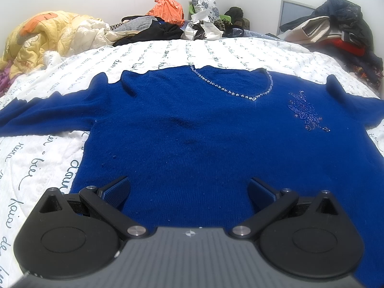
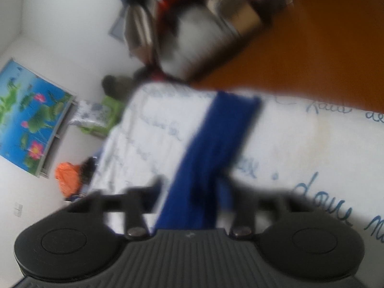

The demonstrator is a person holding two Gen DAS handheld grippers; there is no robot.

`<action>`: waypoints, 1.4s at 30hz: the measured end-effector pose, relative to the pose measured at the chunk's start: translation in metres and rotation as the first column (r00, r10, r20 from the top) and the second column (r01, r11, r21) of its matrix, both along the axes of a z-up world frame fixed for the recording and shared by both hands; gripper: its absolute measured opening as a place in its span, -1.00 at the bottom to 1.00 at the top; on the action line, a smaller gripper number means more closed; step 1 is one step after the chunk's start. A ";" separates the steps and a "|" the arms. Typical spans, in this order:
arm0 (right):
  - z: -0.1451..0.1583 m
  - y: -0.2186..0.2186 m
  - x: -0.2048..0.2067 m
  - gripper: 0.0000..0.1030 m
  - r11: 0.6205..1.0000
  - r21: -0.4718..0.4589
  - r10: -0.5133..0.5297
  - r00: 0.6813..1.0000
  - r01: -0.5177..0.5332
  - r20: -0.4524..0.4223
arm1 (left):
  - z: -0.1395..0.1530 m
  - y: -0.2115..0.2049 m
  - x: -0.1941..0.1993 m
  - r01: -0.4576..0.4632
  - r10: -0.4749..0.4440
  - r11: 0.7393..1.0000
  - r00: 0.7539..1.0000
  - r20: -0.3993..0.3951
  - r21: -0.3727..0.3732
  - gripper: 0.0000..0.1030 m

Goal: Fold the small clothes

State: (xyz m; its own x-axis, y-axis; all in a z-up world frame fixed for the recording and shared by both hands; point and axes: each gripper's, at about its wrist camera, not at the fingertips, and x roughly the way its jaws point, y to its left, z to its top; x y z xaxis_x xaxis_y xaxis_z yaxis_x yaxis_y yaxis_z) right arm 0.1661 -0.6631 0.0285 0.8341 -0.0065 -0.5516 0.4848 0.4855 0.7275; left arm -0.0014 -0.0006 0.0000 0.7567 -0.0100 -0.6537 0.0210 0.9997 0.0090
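A royal-blue knitted sweater [image 1: 204, 129] lies flat on the bed, front up, with a rhinestone neckline [image 1: 240, 91] and a beaded motif [image 1: 304, 112] on the chest. Both sleeves are spread out to the sides. My left gripper [image 1: 189, 187] hovers over the sweater's lower part, open, with nothing between its blue pads [image 1: 117, 189]. The right wrist view is rolled and blurred. In it one blue sleeve [image 2: 216, 139] runs across the white cover into my right gripper [image 2: 192, 192], whose jaws are drawn together on the fabric.
The bed cover [image 1: 168, 52] is white with script writing. Behind the sweater lie a yellow quilt [image 1: 45, 36], an orange bag [image 1: 168, 9] and mixed clothes. A heap of dark clothes [image 1: 340, 28] stands at the right. An orange-brown floor [image 2: 324, 48] shows past the bed edge.
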 end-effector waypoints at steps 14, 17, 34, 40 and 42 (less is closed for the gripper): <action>0.101 0.217 -0.006 -0.85 0.826 -0.399 0.512 0.826 -0.399 0.235 | 0.000 0.000 0.000 0.000 0.000 1.000 1.000 0.000 0.001 1.00; 0.093 0.342 -0.029 0.45 0.601 -0.492 0.765 0.632 -0.630 0.125 | 0.000 0.000 0.000 0.003 -0.003 1.000 1.000 0.000 0.001 1.00; 0.008 0.368 -0.097 0.65 0.669 -0.402 0.699 0.713 -0.625 0.055 | 0.029 0.015 0.154 -0.065 -0.007 0.919 0.984 -0.180 -0.389 0.35; 0.002 0.365 -0.095 0.65 0.683 -0.379 0.696 0.713 -0.624 0.080 | 0.035 -0.020 0.177 0.004 -0.024 0.989 0.991 -0.131 -0.150 -0.93; 0.000 0.362 -0.094 0.65 0.697 -0.357 0.689 0.718 -0.622 0.094 | 0.053 -0.022 0.165 0.039 -0.045 0.993 0.998 -0.046 -0.114 -0.93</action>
